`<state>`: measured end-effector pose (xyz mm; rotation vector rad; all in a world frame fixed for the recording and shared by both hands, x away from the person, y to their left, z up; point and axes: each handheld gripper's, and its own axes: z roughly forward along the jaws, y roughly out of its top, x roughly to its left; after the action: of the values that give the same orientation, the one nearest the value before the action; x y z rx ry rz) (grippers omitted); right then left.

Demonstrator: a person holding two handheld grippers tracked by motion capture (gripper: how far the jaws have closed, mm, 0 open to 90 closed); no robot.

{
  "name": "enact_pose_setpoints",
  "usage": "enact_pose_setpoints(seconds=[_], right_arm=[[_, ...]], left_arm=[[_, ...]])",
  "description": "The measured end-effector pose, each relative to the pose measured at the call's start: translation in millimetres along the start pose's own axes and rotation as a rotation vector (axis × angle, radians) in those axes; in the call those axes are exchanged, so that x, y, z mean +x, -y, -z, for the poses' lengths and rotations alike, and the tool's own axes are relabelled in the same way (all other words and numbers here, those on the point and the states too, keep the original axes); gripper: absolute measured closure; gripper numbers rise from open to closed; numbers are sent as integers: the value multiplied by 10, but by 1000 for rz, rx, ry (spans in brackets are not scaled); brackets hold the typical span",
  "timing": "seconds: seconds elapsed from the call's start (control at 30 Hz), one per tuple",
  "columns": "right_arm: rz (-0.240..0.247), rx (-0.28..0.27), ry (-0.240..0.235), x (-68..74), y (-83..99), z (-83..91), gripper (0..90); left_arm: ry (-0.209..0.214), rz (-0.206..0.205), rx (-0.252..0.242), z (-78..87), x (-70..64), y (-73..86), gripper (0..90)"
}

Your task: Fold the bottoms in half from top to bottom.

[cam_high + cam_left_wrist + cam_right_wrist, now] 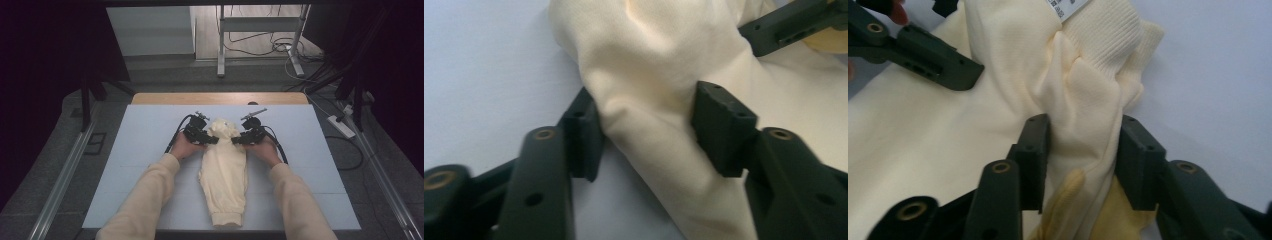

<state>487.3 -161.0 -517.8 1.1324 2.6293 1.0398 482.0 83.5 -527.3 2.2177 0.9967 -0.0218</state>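
Observation:
A cream knit garment lies folded into a long narrow strip down the middle of the pale mat, its ribbed hem toward the person. At its far end my left gripper grips a bunched fold from the left side. The cloth fills the gap between the left gripper's pads. From the right, my right gripper is shut on a fold just below the ribbed collar. That fold is pinched in the right gripper, and a white label shows at the top.
The mat covers a wooden table whose far edge shows. Beyond it are a metal frame and floor cables. A power strip lies on the floor at the right. Bare mat lies on both sides of the garment.

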Motion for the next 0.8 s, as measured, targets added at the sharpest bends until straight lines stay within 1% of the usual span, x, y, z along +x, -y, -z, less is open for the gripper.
enact_pose_setpoints(seconds=[0.03,0.13,0.23,0.4,0.63,0.8], right_arm=[[-7,-4,-9,-3,7,1,646],[-22,-11,-29,-17,26,8,698],[-7,-7,-28,-6,24,20,737],[53,3,3,42,-10,54,770],[78,-3,10,59,-29,114,774],[95,-14,16,79,-55,162,777]], left_arm=[[4,-1,2,1,-4,2,541],[22,-5,11,-3,-23,11,666],[15,-24,9,7,-53,14,717],[12,-37,2,34,-70,4,746],[7,-57,-16,91,-96,-16,749],[13,-67,-25,148,-103,-39,753]])
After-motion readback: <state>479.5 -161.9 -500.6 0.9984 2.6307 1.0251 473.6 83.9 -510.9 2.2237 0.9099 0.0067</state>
